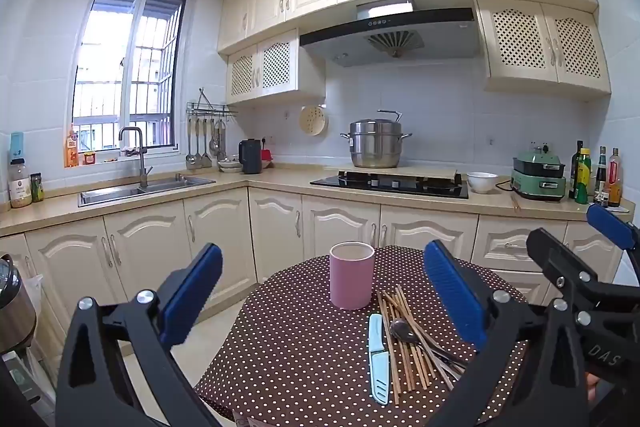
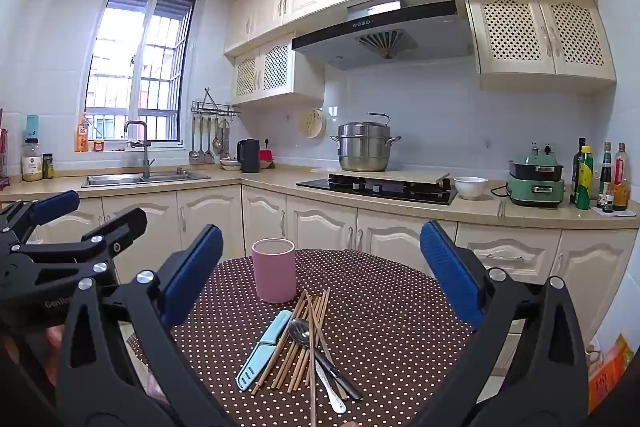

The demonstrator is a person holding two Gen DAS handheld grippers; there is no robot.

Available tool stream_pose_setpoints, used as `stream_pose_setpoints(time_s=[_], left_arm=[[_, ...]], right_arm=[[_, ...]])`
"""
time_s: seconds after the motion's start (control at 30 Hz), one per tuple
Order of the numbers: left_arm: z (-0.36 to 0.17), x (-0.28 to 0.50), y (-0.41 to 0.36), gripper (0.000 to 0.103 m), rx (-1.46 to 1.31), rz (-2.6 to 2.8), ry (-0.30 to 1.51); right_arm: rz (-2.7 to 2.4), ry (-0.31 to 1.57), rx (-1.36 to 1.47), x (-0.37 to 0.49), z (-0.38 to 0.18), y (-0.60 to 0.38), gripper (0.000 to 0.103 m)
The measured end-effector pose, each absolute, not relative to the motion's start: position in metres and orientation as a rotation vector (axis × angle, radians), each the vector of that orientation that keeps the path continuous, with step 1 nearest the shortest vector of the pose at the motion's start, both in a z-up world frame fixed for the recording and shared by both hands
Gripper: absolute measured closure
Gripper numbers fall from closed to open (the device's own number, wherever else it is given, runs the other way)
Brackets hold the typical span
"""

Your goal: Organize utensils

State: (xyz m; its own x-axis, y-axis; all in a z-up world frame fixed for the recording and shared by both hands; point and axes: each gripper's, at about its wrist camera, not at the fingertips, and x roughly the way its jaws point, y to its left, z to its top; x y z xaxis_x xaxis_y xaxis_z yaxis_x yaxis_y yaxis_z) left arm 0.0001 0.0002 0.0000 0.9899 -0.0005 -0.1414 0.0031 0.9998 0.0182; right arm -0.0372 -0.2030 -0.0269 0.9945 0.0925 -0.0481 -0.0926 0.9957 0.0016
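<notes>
A pink cup [image 1: 352, 275] [image 2: 274, 269] stands upright on the round table with the brown polka-dot cloth [image 1: 288, 339] [image 2: 392, 323]. In front of it lies a pile of utensils: several wooden chopsticks [image 1: 404, 351] [image 2: 300, 347], a metal spoon [image 1: 404, 330] [image 2: 301, 331] and a light blue sheathed knife [image 1: 378, 359] [image 2: 264, 347]. My left gripper [image 1: 322, 291] is open and empty, above the table short of the pile. My right gripper [image 2: 320, 275] is open and empty, beside the left one [image 2: 60, 227].
Kitchen counter runs along the back with a sink [image 1: 144, 187], a stove with a steel pot [image 1: 376, 143], a white bowl [image 1: 482, 182], a green cooker [image 1: 538, 177] and bottles [image 1: 600, 179]. A rice cooker [image 1: 12, 307] stands at the far left.
</notes>
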Motion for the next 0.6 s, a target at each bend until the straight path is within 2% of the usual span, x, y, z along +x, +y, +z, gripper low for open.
stream_pose_setpoints(time_s=[0.6], left_arm=[[-0.008, 0.006, 0.010, 0.004, 0.017, 0.001, 0.147]], right_arm=[[0.092, 0.066, -0.016, -0.028, -0.034, -0.193, 0.006]])
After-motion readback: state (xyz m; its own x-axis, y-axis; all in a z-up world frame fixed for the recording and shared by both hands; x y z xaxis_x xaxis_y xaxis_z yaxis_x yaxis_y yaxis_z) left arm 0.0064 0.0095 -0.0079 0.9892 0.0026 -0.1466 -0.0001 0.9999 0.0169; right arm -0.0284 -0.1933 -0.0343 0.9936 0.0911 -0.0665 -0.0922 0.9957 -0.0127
